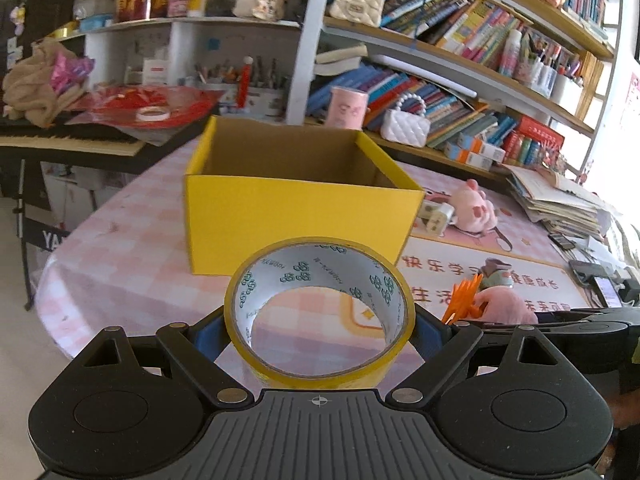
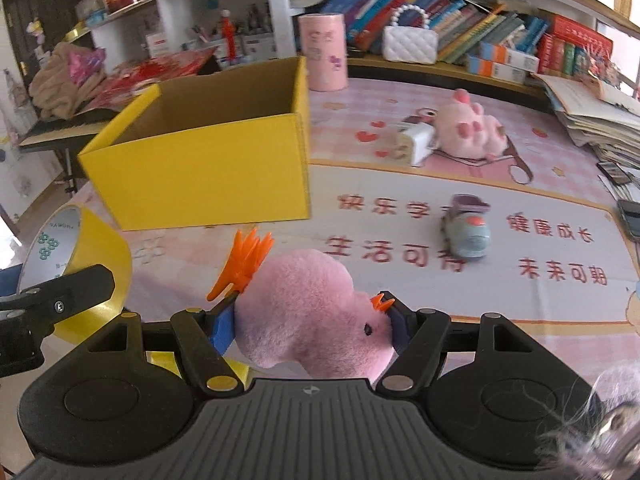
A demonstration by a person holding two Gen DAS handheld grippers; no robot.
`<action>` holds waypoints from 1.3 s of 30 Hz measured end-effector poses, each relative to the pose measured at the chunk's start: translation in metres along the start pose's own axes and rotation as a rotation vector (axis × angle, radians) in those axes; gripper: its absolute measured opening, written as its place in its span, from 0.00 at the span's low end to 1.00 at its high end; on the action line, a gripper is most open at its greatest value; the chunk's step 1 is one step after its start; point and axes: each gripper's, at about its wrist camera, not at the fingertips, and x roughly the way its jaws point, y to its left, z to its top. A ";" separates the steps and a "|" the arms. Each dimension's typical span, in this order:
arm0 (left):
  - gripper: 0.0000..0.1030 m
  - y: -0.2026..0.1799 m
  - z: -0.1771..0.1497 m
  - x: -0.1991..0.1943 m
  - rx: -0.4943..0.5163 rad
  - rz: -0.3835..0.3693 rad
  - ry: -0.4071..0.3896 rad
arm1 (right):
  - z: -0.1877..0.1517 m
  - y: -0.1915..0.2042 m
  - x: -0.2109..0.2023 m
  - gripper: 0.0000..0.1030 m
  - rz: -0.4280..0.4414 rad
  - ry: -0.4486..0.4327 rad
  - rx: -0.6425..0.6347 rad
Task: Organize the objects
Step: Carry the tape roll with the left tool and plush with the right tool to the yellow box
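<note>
— Closest to the left lens, what's that ring?

— That's the tape roll (image 1: 319,312), clamped across its outer width by the left gripper (image 1: 319,334), one blue pad on each side. It hangs above the pink checked tablecloth (image 1: 132,248), with the yellow box (image 1: 298,216) straight ahead of the fingers.

— How do you reckon it handles?

— Light and stiff, I'd say: a cardboard core printed with small green marks, with a thin wrap of glossy yellow tape. The outer face looks slick, so a grip across the width as it is now seems right; squeezing too hard could pinch the ring oval.

— And the other hand?

— The right gripper (image 2: 310,326) is closed on the pink plush toy (image 2: 308,316), which bulges between the fingers. It's fuzzy pink with a spiky orange crest toward the left finger and a small orange beak by the right. Soft and light, I'd judge, so it will squash rather than slip. The box's open top lies ahead and to the left.

— Anything left on the table?

— Ahead and to the right: a small blue toy (image 2: 466,232), another pink plush (image 2: 470,130) and a white charger (image 2: 414,142).
</note>
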 end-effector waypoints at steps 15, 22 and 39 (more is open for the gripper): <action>0.89 0.038 -0.006 -0.032 -0.001 0.010 -0.046 | -0.011 0.054 -0.016 0.67 0.019 -0.032 -0.045; 0.89 0.041 -0.006 -0.035 0.007 -0.006 -0.054 | -0.012 0.061 -0.019 0.67 0.005 -0.030 -0.050; 0.89 0.040 0.001 -0.022 0.011 -0.028 -0.040 | -0.009 0.059 -0.013 0.67 -0.014 -0.010 -0.050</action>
